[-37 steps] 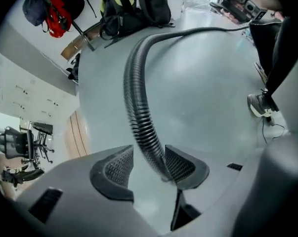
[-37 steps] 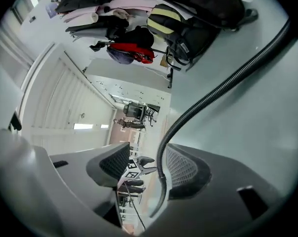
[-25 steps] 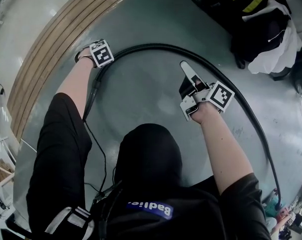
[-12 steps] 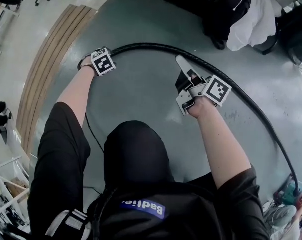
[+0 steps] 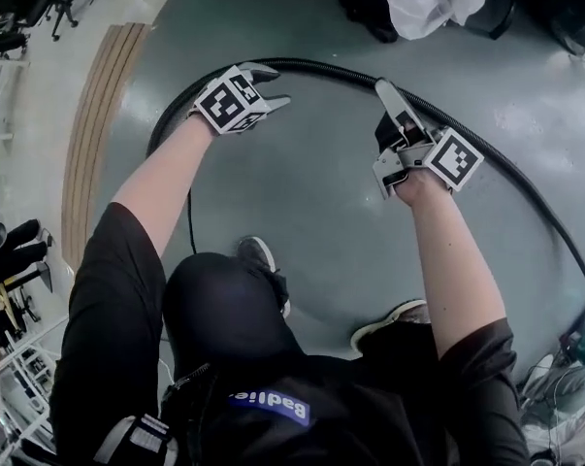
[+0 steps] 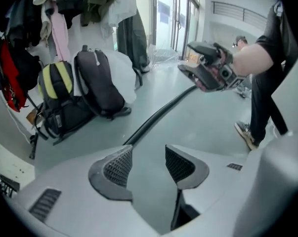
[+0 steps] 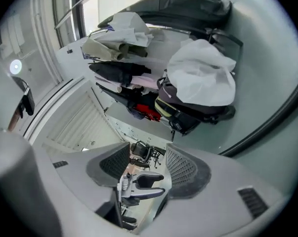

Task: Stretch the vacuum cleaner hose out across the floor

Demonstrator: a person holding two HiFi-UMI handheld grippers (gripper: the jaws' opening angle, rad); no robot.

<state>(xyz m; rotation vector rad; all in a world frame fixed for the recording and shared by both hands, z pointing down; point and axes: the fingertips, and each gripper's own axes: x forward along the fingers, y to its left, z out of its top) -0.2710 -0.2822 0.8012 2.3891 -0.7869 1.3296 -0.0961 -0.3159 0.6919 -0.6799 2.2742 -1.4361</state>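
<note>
1. Black vacuum cleaner hose (image 5: 321, 67) lies on the grey floor (image 5: 311, 212) in a wide arc. It runs from the left, past the tips of both grippers, and sweeps down toward the right edge of the head view.
2. The left gripper (image 5: 271, 85) hangs just inside the top of that arc, close to the hose. Its jaws are spread, with only bare floor between them.
3. In the left gripper view, the hose (image 6: 158, 115) runs away across the floor from just beyond the left gripper (image 6: 144, 162) toward the right gripper (image 6: 210, 70). The hose is not between the pads.
4. The right gripper (image 5: 394, 105) is also held just inside the arc, pointing at the hose. Its jaws stand apart and pinch nothing.
5. In the right gripper view, the hose (image 7: 267, 127) crosses the floor to the right of the right gripper (image 7: 146, 164), well clear of the pads.
6. Two backpacks (image 6: 97, 83) sit on the floor under hanging clothes (image 6: 89, 4), beyond the hose.
7. The person's shoes (image 5: 258, 255) stand on the floor inside the arc.
</note>
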